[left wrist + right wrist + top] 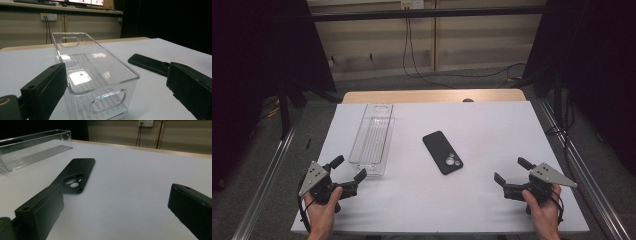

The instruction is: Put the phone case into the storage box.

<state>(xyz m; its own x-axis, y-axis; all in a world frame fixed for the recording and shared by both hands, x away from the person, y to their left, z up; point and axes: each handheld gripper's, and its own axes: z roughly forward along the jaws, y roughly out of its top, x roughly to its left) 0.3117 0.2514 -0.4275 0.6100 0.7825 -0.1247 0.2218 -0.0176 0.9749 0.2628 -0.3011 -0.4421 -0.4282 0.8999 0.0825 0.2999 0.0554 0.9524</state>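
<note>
- Left gripper [348, 168] hovering released, jaws spread just beside the clear bin [373, 141].
- Right gripper [510, 171] also released, seemingly facing the black phone [442, 152] lying on the bench [492, 130].

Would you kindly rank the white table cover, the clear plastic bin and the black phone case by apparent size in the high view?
1. White table cover, largest by far.
2. Clear plastic bin.
3. Black phone case, clearly smallest.
</note>
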